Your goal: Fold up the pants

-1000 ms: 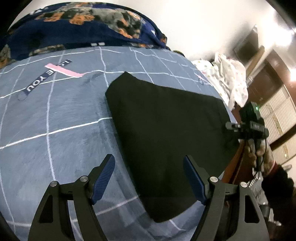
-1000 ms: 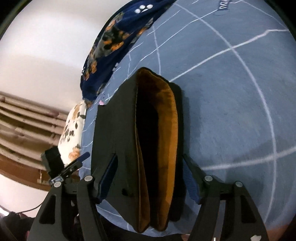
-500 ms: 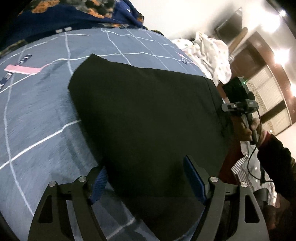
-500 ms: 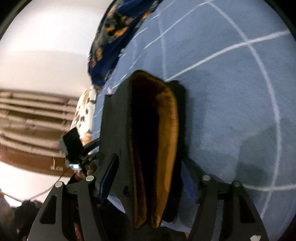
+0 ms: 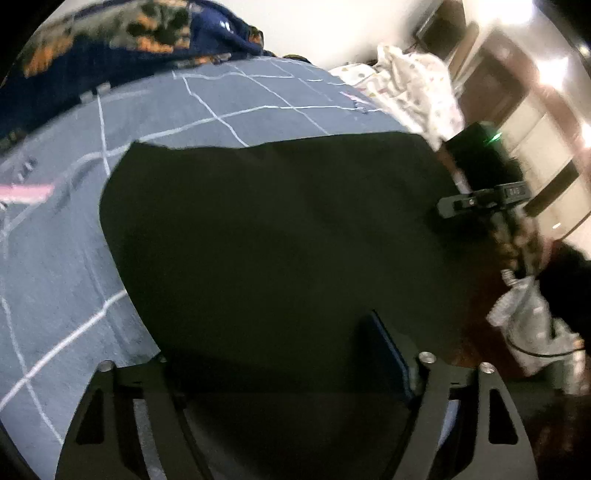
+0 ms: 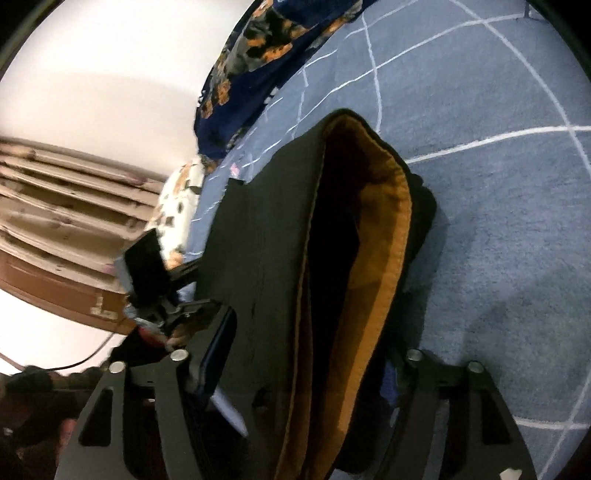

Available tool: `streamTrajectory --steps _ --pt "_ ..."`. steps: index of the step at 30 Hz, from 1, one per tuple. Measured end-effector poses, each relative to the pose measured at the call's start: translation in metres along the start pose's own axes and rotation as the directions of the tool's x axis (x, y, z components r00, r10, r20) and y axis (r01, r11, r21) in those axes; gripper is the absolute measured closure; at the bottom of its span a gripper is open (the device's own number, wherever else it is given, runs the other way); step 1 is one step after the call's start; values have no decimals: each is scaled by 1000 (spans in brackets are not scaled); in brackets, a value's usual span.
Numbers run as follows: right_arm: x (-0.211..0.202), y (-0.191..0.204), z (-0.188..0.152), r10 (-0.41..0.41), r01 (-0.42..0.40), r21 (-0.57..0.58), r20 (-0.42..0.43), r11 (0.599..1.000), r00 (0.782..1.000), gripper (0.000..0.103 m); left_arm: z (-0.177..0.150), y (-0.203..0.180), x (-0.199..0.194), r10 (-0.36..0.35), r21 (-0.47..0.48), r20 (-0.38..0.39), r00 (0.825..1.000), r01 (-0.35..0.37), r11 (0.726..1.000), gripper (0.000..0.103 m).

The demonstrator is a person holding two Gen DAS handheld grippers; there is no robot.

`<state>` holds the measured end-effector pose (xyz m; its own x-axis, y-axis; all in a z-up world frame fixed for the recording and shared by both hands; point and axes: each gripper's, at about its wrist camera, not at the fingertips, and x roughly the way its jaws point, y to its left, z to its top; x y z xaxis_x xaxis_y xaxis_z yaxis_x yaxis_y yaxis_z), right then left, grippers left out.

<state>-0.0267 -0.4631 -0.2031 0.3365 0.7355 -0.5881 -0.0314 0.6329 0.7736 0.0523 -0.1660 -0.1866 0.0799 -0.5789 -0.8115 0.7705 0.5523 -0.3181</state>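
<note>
The black pants (image 5: 280, 236) lie folded flat on the grey-blue checked bedspread (image 5: 229, 107). In the right wrist view the pants (image 6: 266, 258) show an orange lining (image 6: 380, 266) at their open end. My left gripper (image 5: 280, 354) is open, its jaws astride the near edge of the pants; the left finger is hidden by the cloth. My right gripper (image 6: 310, 354) is open, its jaws astride the end with the orange lining. The right gripper also shows in the left wrist view (image 5: 484, 199) at the far edge of the pants. The left gripper shows in the right wrist view (image 6: 155, 280).
A dark blue floral quilt (image 5: 122, 33) is heaped at the head of the bed. A white patterned cloth (image 5: 413, 85) lies off the far corner. The bedspread (image 6: 498, 177) stretches to the right of the pants. A wooden bed edge and floor lie beyond.
Both grippers have moved forward onto the pants. The left gripper's jaws now straddle the near edge, and the right gripper's jaws straddle the orange-lined end.
</note>
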Motion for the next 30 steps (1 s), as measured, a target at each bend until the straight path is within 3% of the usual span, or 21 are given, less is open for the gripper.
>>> streamTrajectory --steps 2,6,12,18,30 --pt "1 -1 -3 -39 39 9 20 999 999 67 -1 -8 0 71 31 10 997 -71 997 46" --pt "-1 -1 -10 -41 38 30 82 999 996 71 -2 -10 -8 130 3 44 990 -130 991 70" --pt "-5 -5 -20 -3 -10 84 159 996 987 75 1 -35 -14 235 71 89 968 -241 968 84" --pt "-6 -1 -28 26 -48 108 202 993 979 77 4 -41 -22 252 66 96 963 -259 964 86" --pt "-3 -3 -29 24 -49 121 195 991 980 76 1 -37 -18 255 47 73 964 -259 965 83"
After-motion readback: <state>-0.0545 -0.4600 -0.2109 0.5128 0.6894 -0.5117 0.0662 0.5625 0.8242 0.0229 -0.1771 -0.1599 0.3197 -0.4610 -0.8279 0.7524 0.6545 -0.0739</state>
